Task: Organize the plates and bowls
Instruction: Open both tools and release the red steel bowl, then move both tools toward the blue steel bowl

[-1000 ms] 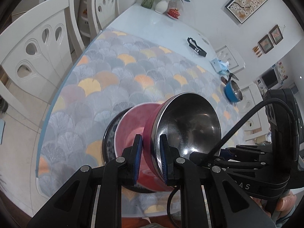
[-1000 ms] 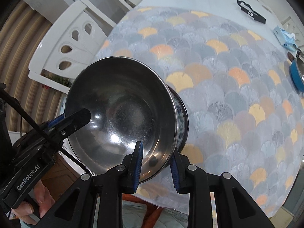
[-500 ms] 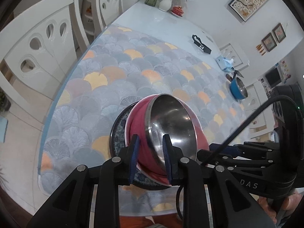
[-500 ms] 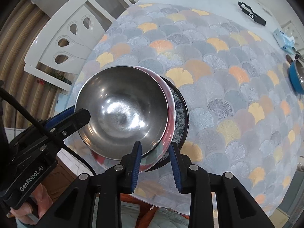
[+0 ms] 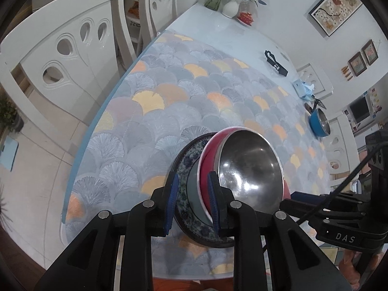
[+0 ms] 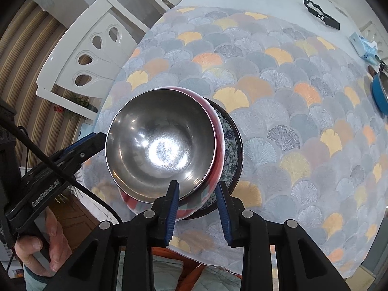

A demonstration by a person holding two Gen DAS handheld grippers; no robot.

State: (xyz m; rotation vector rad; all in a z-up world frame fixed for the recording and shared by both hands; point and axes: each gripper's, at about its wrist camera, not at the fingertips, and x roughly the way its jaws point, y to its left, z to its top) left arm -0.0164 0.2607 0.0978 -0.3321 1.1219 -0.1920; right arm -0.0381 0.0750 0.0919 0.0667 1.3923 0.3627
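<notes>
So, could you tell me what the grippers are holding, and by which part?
Nothing, it seems: the left gripper and right gripper straddle the rim of the bowls, unclamped.

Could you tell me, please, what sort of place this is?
Most likely a home dining room: a large table under a patterned cloth, white carved dining chairs around it, a vase of flowers at its far end, and framed pictures on the wall.
</notes>
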